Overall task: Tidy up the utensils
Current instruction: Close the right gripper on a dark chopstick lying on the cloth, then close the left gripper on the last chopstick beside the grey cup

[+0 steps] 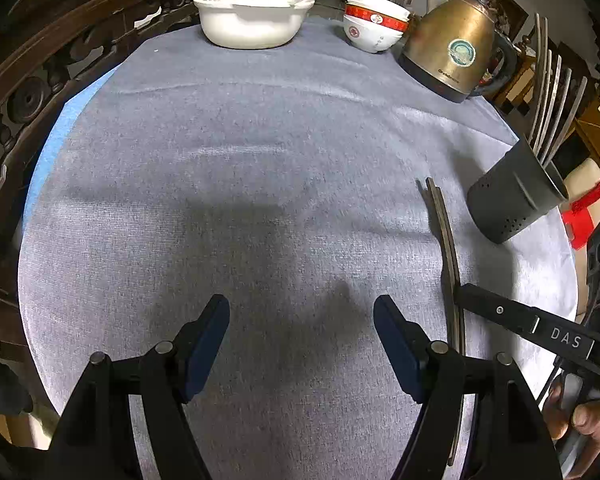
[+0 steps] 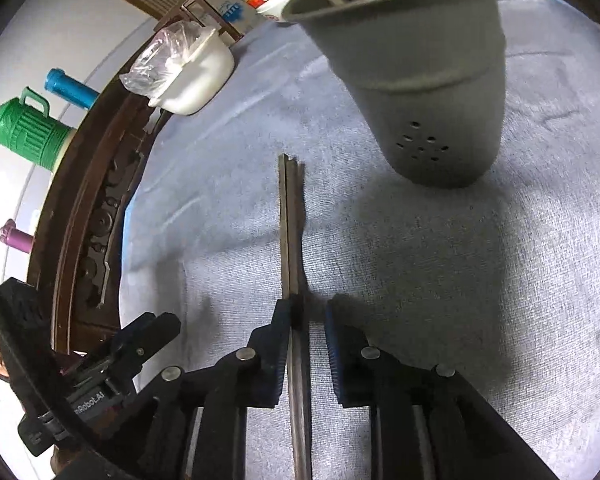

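Note:
A pair of dark chopsticks (image 2: pixel 291 232) lies on the grey tablecloth (image 2: pixel 480 280), running lengthwise between the fingers of my right gripper (image 2: pixel 308 316). The jaws stand open around the chopsticks, the left pad touching them and a gap on the right. A grey perforated utensil holder (image 2: pixel 432 92) stands just beyond the chopstick tips, with several utensils inside. In the left wrist view the chopsticks (image 1: pixel 446 240) and the holder (image 1: pixel 512 196) are at the right, and my left gripper (image 1: pixel 302 320) is open and empty above bare cloth.
At the table's far side stand a white pot (image 1: pixel 252 20) with a plastic bag in it, stacked red-and-white bowls (image 1: pixel 374 20) and a brass kettle (image 1: pixel 456 44). A carved wooden rail (image 1: pixel 32 80) borders the table at the left. A green jug (image 2: pixel 28 132) stands beyond it.

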Available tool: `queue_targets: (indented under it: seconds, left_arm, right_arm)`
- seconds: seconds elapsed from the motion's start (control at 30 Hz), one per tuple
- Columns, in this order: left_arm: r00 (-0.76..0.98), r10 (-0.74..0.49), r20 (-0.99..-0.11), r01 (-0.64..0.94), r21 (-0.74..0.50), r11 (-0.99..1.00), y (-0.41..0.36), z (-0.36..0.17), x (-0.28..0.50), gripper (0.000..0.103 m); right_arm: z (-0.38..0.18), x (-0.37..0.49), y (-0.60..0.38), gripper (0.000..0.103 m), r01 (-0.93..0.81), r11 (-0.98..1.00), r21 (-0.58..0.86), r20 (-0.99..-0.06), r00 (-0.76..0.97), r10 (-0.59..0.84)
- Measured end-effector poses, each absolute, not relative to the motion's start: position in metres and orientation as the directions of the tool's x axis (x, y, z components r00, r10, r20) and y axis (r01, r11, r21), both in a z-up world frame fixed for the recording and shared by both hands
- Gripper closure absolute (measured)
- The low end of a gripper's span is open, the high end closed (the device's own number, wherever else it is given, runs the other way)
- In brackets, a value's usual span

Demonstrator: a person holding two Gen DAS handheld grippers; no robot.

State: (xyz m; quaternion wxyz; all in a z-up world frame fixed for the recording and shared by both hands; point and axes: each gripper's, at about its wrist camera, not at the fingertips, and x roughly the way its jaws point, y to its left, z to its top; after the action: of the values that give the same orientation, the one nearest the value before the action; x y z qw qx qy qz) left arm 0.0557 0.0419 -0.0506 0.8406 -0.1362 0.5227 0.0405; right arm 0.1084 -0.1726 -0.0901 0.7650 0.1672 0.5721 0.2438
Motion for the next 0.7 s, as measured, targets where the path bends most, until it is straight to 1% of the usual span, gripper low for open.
queue_targets:
  seconds: [0.1, 0.2, 0.23, 0.27, 0.33, 0.37, 0.43, 0.57, 0.7]
  left_arm:
    - [0.449, -0.074, -0.890, -0.209, -0.185, 0.960, 0.039, -0.051, 0.055, 0.028]
    - [0.447, -0.080, -0.891, -0.200, -0.187, 0.962, 0.036, -0.052, 0.055, 0.028]
    - [0.447, -0.080, -0.891, -0.198, -0.185, 0.963, 0.035, -0.052, 0.054, 0.028]
    - [0.448, -0.080, -0.890, -0.195, -0.184, 0.963, 0.035, -0.052, 0.053, 0.028]
    - [0.450, -0.079, -0.890, -0.195, -0.184, 0.963, 0.036, -0.052, 0.051, 0.028]
    - [0.451, -0.077, -0.889, -0.201, -0.185, 0.962, 0.038, -0.052, 0.051, 0.028]
    - [0.449, -0.077, -0.890, -0.212, -0.190, 0.959, 0.041, -0.053, 0.051, 0.028]
    - [0.449, -0.078, -0.890, -0.214, -0.192, 0.958, 0.044, -0.053, 0.050, 0.028]
    - [0.446, -0.084, -0.891, -0.217, -0.199, 0.956, 0.044, -0.054, 0.048, 0.028]
  right_arm:
    - [-0.088, 0.107, -0.170, 0.082, -0.201, 0.833, 0.516, -0.805, 0.217, 0.552]
    - [-0.084, 0.106, -0.158, 0.082, -0.245, 0.854, 0.460, -0.831, 0.220, 0.511]
    - [-0.084, 0.105, -0.155, 0.084, -0.250, 0.859, 0.447, -0.836, 0.224, 0.501]
    - [-0.084, 0.104, -0.152, 0.090, -0.256, 0.859, 0.443, -0.838, 0.223, 0.499]
    - [-0.088, 0.102, -0.148, 0.090, -0.254, 0.829, 0.498, -0.817, 0.183, 0.547]
    - [-0.093, 0.101, -0.150, 0.090, -0.222, 0.794, 0.566, -0.784, 0.149, 0.602]
    - [-0.100, 0.098, -0.151, 0.091, -0.192, 0.749, 0.634, -0.739, 0.133, 0.660]
    - [-0.105, 0.095, -0.159, 0.089, -0.160, 0.745, 0.647, -0.731, 0.148, 0.667]
    - [-0.101, 0.095, -0.163, 0.088, -0.182, 0.776, 0.604, -0.760, 0.160, 0.630]
